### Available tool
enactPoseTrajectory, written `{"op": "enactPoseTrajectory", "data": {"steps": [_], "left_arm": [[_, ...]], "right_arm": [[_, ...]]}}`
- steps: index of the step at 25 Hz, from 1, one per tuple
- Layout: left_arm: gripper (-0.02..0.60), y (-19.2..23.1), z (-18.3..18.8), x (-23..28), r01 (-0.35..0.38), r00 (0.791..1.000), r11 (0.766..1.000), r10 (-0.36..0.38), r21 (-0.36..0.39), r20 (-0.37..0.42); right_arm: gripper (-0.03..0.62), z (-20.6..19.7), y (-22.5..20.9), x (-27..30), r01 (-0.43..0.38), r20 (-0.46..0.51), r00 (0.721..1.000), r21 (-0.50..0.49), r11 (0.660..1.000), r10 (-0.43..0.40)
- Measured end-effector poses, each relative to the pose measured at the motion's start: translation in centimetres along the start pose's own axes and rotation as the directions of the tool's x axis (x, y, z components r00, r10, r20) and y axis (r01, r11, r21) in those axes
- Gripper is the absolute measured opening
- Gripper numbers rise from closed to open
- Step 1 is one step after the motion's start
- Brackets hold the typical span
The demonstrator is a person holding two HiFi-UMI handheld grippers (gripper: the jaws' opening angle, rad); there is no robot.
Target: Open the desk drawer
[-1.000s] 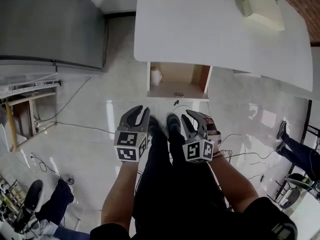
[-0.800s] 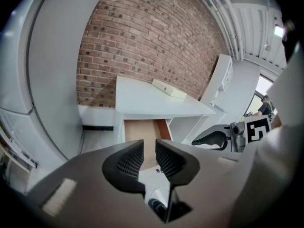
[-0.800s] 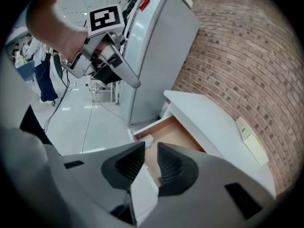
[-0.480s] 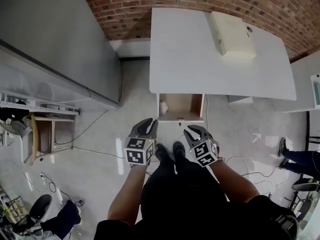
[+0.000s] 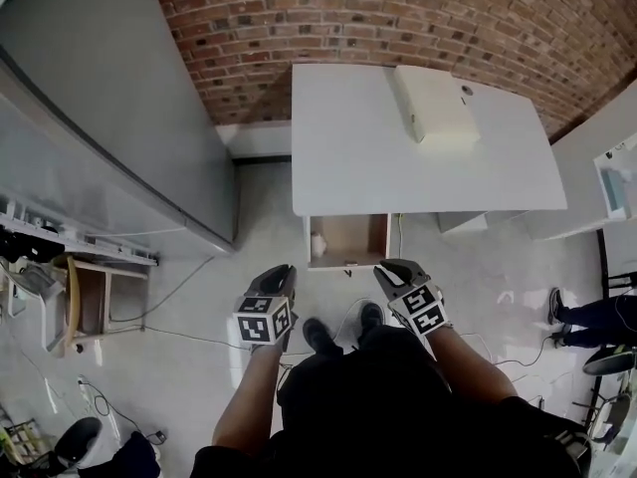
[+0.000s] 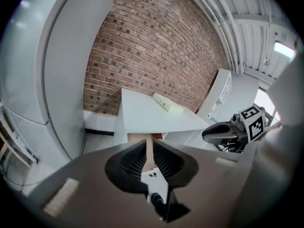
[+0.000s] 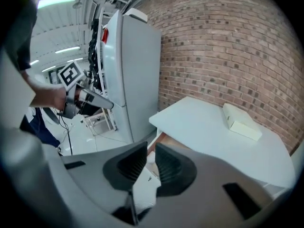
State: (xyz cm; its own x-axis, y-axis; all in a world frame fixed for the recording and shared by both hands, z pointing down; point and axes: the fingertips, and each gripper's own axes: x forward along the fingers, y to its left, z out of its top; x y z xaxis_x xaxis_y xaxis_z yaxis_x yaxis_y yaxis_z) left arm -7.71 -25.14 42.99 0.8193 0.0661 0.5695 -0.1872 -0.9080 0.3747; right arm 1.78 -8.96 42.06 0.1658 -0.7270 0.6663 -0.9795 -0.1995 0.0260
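Seen from above, a person stands on a pale floor (image 5: 199, 297) facing a white desk (image 5: 358, 167) set against a brick wall (image 5: 378, 18). A cream box (image 5: 433, 106) lies on the desk top near the wall.

The drawer (image 5: 348, 237) stands open. It is pulled out from under the desk's front edge, at the desk's left end, towards the person. Its inside is brown wood, and a small white object (image 5: 318, 242) sits in its left corner.

The person holds a gripper in each hand, both raised in front of the body and aimed at the desk. The left gripper (image 5: 279, 271) is near the drawer's front left corner and the right gripper (image 5: 393, 269) near its front right corner. Neither touches the drawer.

In the left gripper view, the ridged fingers (image 6: 134, 161) stand almost together with a thin gap. They have just been closing, and nothing is between them. The open drawer shows through the gap, farther off. In the right gripper view, the fingers (image 7: 168, 167) also leave only a narrow gap. They too have just been closing on nothing.

A tall grey cabinet (image 5: 109, 127) stands left of the desk. Cables (image 5: 159, 332) trail across the floor. The person's dark shoes (image 5: 318, 337) show between the grippers.
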Motion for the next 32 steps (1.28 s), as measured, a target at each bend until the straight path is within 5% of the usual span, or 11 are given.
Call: {"op": "enactPoseTrajectory", "data": {"steps": [6,16,22,32], "left_arm": [[0.048,-2.4,3.1,0.6,-0.014,0.999,1.000,0.014,0.015,0.041],[0.041,-10.3,11.1,4.0,-0.121,0.983,0.991,0.111,0.057,0.147],[0.040,-16.9,15.8,5.1,-0.149,0.962,0.985,0.125,0.085,0.244],[0.034,-22.1,20.5,3.0,-0.192,0.940,0.959,0.119,0.207,0.320]], "right_arm": [[0.050,3.0,-3.8,-1.7,-0.014,0.114,0.993,0.061,0.998,0.007],[0.014,5.9,-12.7,-8.6,-0.129,0.294,0.945,-0.064,0.990,0.142],[0.012,7.9,-17.3,-13.8,-0.161,0.430,0.883,-0.103,0.982,0.190],[0.012,13.5,-21.6,-19.5,-0.146,0.650,0.749,-0.022,0.989,0.125]]}}
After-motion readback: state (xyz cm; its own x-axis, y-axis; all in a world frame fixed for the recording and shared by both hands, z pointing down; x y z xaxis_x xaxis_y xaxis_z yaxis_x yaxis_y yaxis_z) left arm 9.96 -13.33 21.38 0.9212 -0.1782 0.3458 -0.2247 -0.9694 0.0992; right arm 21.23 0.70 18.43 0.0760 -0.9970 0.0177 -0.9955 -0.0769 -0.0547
